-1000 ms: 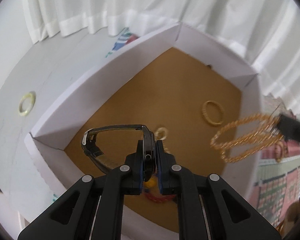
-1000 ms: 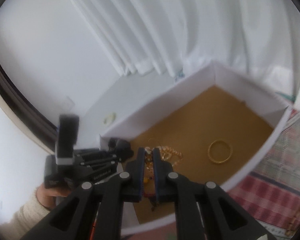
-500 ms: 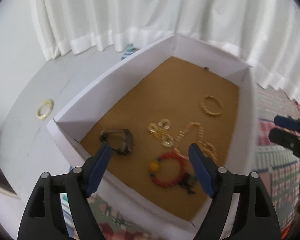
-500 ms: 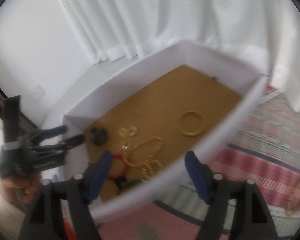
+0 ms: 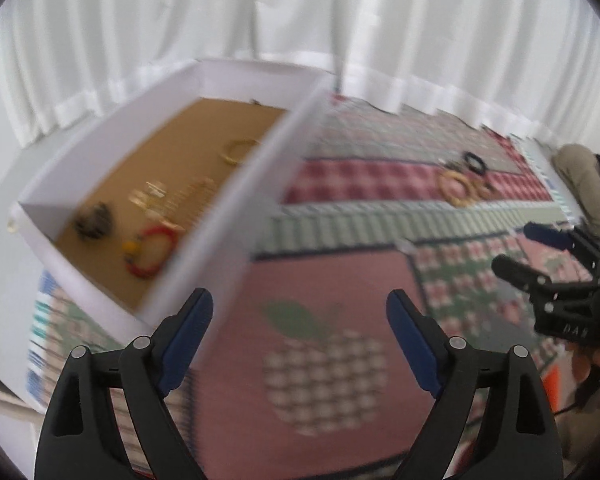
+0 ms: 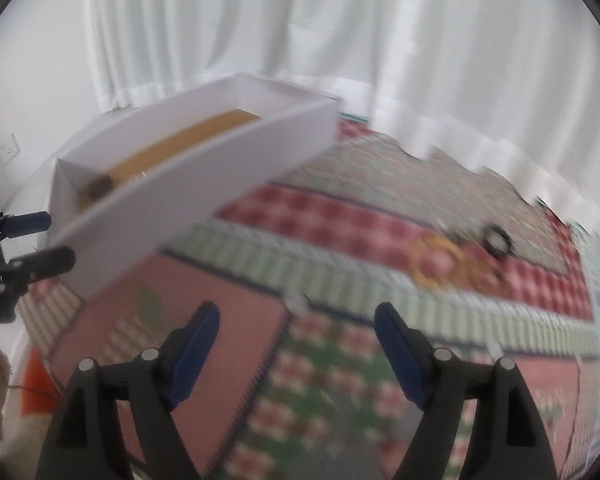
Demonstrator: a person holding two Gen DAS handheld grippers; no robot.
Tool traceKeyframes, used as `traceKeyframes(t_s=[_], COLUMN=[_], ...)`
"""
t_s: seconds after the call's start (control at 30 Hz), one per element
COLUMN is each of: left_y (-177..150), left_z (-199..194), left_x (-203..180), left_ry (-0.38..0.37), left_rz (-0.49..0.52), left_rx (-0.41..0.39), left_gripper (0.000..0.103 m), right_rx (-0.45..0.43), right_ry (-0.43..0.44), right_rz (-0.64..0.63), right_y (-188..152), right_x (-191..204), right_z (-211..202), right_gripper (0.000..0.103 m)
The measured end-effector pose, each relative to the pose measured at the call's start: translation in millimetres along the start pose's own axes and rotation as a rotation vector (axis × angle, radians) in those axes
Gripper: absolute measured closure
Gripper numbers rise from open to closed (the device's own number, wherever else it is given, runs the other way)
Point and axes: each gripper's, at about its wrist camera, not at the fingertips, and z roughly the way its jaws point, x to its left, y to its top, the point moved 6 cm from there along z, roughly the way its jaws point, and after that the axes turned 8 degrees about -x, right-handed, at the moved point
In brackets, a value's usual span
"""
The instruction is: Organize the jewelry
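White curtains behind a patchwork-cloth counter (image 5: 332,288); both left gripper (image 5: 300,320) and right gripper (image 6: 296,330) fingers spread, empty; loose gold rings and black band (image 5: 462,184) lie far ahead-right of left fingers, so motion blur risks mis-grasping tangled pieces beside the white cardboard box (image 5: 236,216).

patchwork cloth (image 5: 340,360), white curtain (image 6: 340,32)

Up and left of the left gripper (image 5: 300,340) sits the white box (image 5: 236,216) with its brown floor. Inside lie a red bead bracelet (image 5: 153,250), a dark watch (image 5: 93,222), a blurred gold chain (image 5: 188,196) and a gold bangle (image 5: 238,149). Far ahead to its right, on the patterned cloth, lie gold rings (image 5: 458,189) and a black band (image 5: 475,161).
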Motion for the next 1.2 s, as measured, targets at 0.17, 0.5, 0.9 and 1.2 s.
traceKeyframes(t_s=[0.17, 0.5, 0.9, 1.2], left_y=[-26.9, -67.4, -75.9, -84.2], left_z=[3.0, 2.5, 6.4, 20.4], left_x=[-41.6, -87.1, -97.8, -106.7], left_ry=[-0.068, -0.075, -0.061, -0.066], left_rz=[-0.020, 0.074, 0.099, 0.124], left_rx=[0.036, 0.100, 0.108, 0.147], left_gripper=[0.013, 0.013, 0.012, 0.012], right_rx=[0.013, 0.024, 0.038, 0.063], right_ry=[-0.057, -0.113, -0.144, -0.134], right_rz=[0.071, 0.133, 0.214, 0.251], right_y=[-45.4, -93.2, -113.0, -122.4], right_x=[-24.9, -47.9, -72.3, -78.3], right_z=[-27.2, -47.6, -49.4, -42.5], right_gripper=[0.022, 0.021, 0.021, 0.021])
